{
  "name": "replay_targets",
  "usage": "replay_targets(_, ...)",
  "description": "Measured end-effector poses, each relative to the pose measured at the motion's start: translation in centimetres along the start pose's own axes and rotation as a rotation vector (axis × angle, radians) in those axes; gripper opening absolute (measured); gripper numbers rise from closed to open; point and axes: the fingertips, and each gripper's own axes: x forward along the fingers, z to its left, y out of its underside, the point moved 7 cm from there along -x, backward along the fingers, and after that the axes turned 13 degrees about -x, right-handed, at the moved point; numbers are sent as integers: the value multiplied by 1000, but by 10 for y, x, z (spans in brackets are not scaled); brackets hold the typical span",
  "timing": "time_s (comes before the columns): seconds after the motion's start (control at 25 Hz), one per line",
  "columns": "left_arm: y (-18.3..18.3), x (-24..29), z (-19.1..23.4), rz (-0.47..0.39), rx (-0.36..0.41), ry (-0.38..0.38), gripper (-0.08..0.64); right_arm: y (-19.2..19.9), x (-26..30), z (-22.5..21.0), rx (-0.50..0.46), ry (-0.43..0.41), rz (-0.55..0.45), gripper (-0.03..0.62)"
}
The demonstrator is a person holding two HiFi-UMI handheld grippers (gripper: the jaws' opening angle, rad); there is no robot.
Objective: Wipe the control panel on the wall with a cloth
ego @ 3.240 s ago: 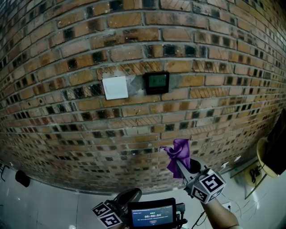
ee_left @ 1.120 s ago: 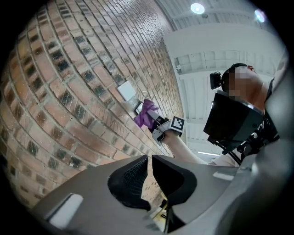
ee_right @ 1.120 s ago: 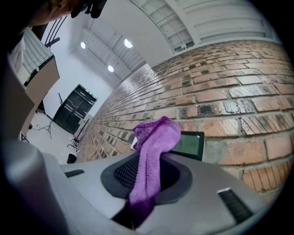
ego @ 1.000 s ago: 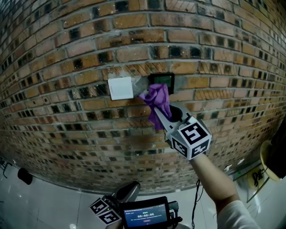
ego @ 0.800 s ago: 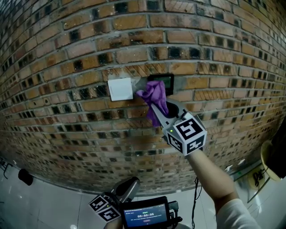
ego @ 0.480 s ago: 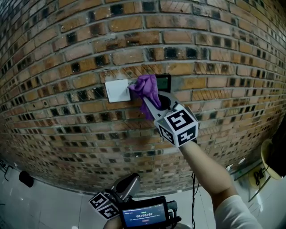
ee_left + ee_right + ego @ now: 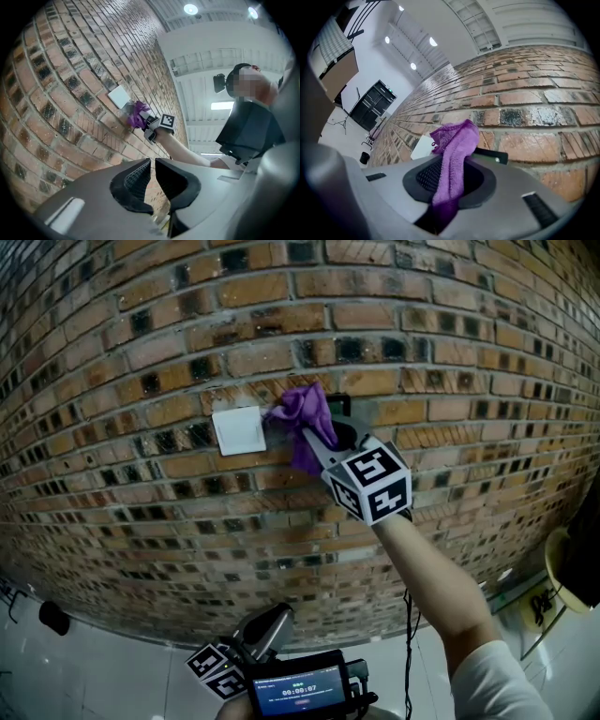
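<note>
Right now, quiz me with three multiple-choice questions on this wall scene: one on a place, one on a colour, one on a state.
1. In the head view, where is the white plate from the cloth? A left B right C below
2. The cloth's colour? A yellow B purple C white
3. The right tongs are? A open, empty B shut on a sponge C shut on the cloth
Answers: 1 A, the plate sits to its left; 2 B, plainly purple; 3 C, the cloth runs between the jaws.
</note>
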Motion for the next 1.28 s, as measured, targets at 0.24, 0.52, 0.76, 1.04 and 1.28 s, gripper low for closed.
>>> replay_targets(0.24,3,4,-2,11,-5,12,18,4,-14,-9,-14,28,14,80)
replay_targets(0.52,8,9,-7,26,-9,31,18,19,-38,-33,-7,92,62,80)
replay_targets(0.76,13,13,-10,35,-17,52,18,29,-60,-51,-18,152,113,78)
replay_targets(1.04,17,13,-12,47,-31,68,18,33,-84,-71,-8,248,153,78)
replay_targets(1.28,18,13,-12,47,-33,73,18,10,-81,-58,-26,220,93,78)
